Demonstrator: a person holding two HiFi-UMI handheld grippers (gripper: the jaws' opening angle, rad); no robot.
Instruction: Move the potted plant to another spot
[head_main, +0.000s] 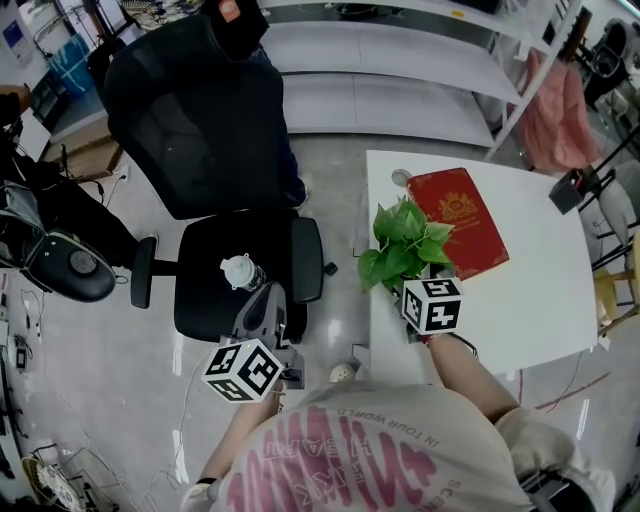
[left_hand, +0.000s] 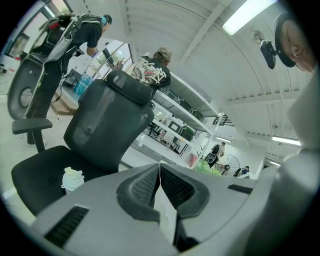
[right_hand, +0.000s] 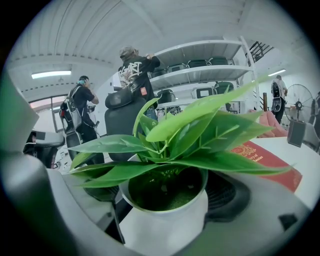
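From the head camera: leafy green potted plant (head_main: 405, 240) at the 9 o'clock edge of the white rectangular table (head_main: 530, 300), just beside the 8 o'clock corner of a flat red hardcover book with gold print (head_main: 465, 215), leaves overlapping that corner. Right gripper (head_main: 428, 300) reaching in from 6 o'clock, marker cube uppermost, tips lost under the foliage. Low approach probably chosen to take the container by its wall and spare the leaves. Left gripper (head_main: 266, 300) off the table at 9 o'clock, over the black mesh office chair (head_main: 215, 250), pointing toward 12, well apart from the plant. Parked out of the way, by the look of it, with one tong enough for this load. Small white plastic bottle (head_main: 242, 272) on the chair seat, just ahead of those tips, not gripped.

From the left gripper view: jaws pressed together, dark ribbed pads (left_hand: 145, 187) meeting along one seam, nothing between. Chair back at 10 o'clock, bottle at 8 o'clock on the seat.

From the right gripper view: jaws spread around the plant's smooth round white pot (right_hand: 165, 225), one dark ribbed pad at 8 o'clock, the other at 4 o'clock, both against the wall below the rim, so clamped on it. Grip low and centred, likely to hold the soil level and the stems upright. Red book behind at 3 o'clock. Pot base hidden: resting on the table or lifted clear, impossible to tell.
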